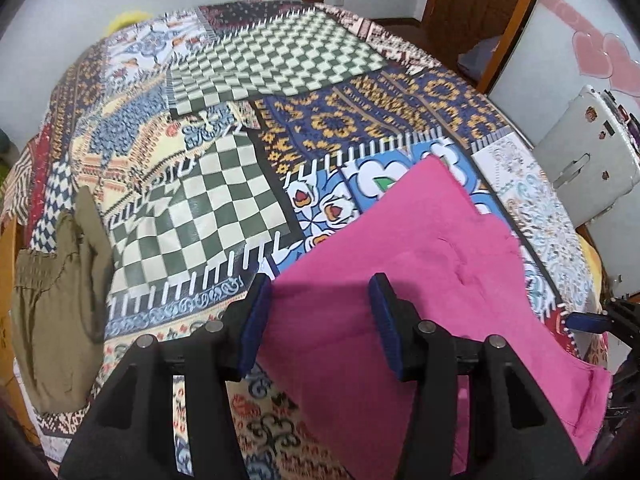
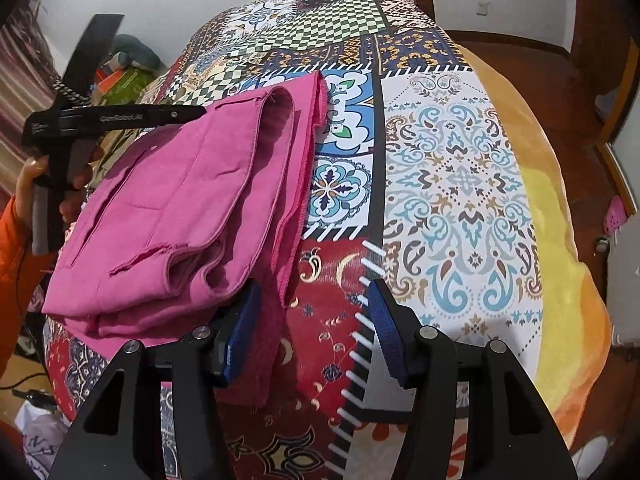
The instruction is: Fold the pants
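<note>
The pink pants [image 2: 168, 200] lie folded into a thick stack on the patterned bedspread [image 2: 456, 184], near the bed's edge closest to me, with their layered hems and a frayed edge running toward the blue-and-white floral patch. In my left view the same pants [image 1: 400, 288] spread as a flat pink slab across the bedspread [image 1: 208, 208], reaching from between my fingers up toward the blue cloud patch. My left gripper [image 1: 316, 320] hovers over the near end of that slab with its blue-padded fingers [image 1: 256, 312] spread apart and nothing between them; whether the tips touch the cloth I cannot tell. My right gripper [image 2: 314, 328] is likewise released, fingers wide: the left pad [image 2: 240, 320] sits right at the lower edge of the stack, half tucked against a hanging flap, while the other pad is clear of the cloth, over the red patch with white fringe marks. From the right view, my left hand [image 2: 52, 188] grips the black handle of the other gripper beside the far side of the stack. An olive-green garment [image 1: 56, 308] hangs over the left edge of the bed, well apart from the pants.
</note>
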A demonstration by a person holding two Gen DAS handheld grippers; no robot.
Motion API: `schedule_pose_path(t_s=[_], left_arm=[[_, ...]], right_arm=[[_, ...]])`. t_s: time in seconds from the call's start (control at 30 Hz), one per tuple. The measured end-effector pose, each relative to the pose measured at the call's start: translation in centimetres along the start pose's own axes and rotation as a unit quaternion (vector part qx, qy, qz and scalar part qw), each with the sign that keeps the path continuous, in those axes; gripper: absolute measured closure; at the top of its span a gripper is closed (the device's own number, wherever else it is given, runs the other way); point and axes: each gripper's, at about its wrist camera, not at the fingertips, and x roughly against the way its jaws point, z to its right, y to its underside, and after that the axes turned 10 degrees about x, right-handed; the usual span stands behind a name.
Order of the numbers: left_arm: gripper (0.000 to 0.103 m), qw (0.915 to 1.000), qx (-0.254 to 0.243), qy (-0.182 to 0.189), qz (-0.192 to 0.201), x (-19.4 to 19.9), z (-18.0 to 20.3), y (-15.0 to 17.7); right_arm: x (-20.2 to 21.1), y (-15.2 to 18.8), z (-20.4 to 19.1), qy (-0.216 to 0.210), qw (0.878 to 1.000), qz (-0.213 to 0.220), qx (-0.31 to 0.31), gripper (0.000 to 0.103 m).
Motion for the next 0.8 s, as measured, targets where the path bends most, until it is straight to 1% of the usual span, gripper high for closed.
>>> schedule_pose_path(t_s=[0.07,0.1,0.17,0.33,0.5,0.7,0.8], left_arm=[[0.052,0.9999,0.000,0.001,-0.010,-1.1,-0.4,-0.1],[0.051,1.0000,-0.007,-0.002,-0.007,-1.3,-0.3,-0.1],[0.050,0.9997,-0.022,-0.008,-0.002,-1.2,-0.1,0.1],[0.050,0.9995,-0.025,-0.022,-0.002,-0.6,-0.3,1.2],[0.050,0.9998,0.012,-0.010,-0.013,0.6,-2.5,3.1],[0.050,0.9985,0.046,-0.029,-0.008,2.9,-5.1,6.5],[0.050,0.9971,0.072,-0.025,-0.004,4.4,-6.3,8.4]], right_arm=[[-0.1,-0.3,0.0,0.002,1.000,0.000,-0.001,0.051],[-0.1,-0.4,0.1,0.002,1.000,0.000,-0.002,0.051],[-0.1,-0.4,0.1,0.004,1.000,0.001,-0.003,0.051],[0.7,-0.1,0.3,0.012,1.000,0.004,-0.010,0.051],[2.2,0.3,0.8,0.021,0.999,0.022,-0.019,0.051],[3.8,0.8,0.8,0.027,0.999,0.039,-0.026,0.051],[4.6,0.9,0.5,0.029,0.998,0.052,-0.015,0.051]])
